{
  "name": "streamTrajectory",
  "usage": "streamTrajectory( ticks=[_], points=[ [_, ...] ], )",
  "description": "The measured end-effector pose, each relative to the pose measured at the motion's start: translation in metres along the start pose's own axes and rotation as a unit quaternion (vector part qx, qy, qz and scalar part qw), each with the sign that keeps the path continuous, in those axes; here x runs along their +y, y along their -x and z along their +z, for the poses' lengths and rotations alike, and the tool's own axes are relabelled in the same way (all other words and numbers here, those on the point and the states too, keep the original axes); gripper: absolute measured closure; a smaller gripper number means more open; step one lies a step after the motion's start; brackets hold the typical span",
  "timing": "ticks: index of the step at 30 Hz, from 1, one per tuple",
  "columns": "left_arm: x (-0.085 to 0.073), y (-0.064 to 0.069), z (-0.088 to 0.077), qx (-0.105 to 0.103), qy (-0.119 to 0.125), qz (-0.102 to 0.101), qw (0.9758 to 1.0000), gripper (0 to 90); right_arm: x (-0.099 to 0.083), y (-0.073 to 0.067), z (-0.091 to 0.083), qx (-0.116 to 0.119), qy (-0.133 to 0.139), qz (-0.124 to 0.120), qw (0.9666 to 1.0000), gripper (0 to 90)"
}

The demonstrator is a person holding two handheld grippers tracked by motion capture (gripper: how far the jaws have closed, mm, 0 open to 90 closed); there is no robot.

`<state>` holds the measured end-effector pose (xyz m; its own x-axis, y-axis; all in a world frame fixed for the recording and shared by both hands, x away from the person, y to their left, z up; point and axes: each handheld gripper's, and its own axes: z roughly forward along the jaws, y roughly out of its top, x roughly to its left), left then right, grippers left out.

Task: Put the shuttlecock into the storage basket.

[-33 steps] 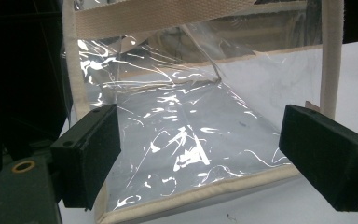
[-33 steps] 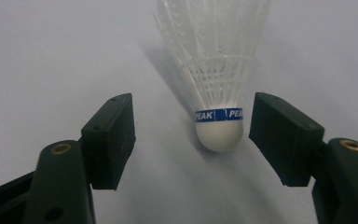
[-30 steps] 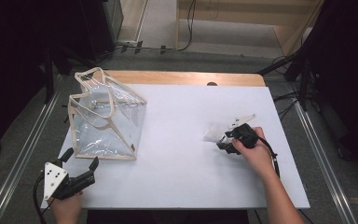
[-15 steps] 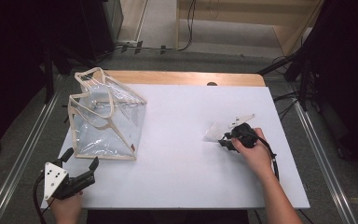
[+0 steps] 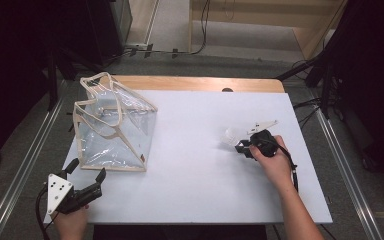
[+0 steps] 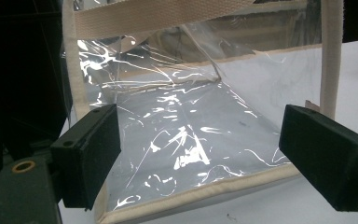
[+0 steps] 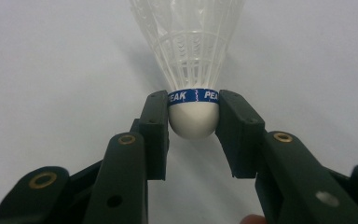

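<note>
A white plastic shuttlecock with a blue band lies on the white table, skirt pointing away. My right gripper has just been closing and its pads now press on both sides of the round white cork. From above, that gripper and the shuttlecock sit at the table's right middle. A clear plastic bag with beige webbing trim stands at the left. My left gripper rests open just in front of the bag's near corner; its jaws stand wide apart before the clear wall.
The white table top has a wooden strip along its far edge. Metal rails run down both sides of the table. Cables and dark equipment lie on the floor beyond.
The right gripper's jaws have drawn in onto the shuttlecock's cork. Both hands stay where they were, and the bag has not moved.
</note>
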<state>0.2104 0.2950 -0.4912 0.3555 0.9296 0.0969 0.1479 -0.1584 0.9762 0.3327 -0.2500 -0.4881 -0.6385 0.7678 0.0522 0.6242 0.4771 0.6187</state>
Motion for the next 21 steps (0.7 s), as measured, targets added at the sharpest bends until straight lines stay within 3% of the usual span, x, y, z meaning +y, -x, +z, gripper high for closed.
streamTrajectory(
  ticks=[21],
  points=[
    [0.000, 0.000, 0.000, -0.002, 0.002, -0.001, 1.0000, 13.4, 0.038, -0.024, -0.009, 0.025, 0.036, -0.017, 0.9989, 62.3]
  ],
)
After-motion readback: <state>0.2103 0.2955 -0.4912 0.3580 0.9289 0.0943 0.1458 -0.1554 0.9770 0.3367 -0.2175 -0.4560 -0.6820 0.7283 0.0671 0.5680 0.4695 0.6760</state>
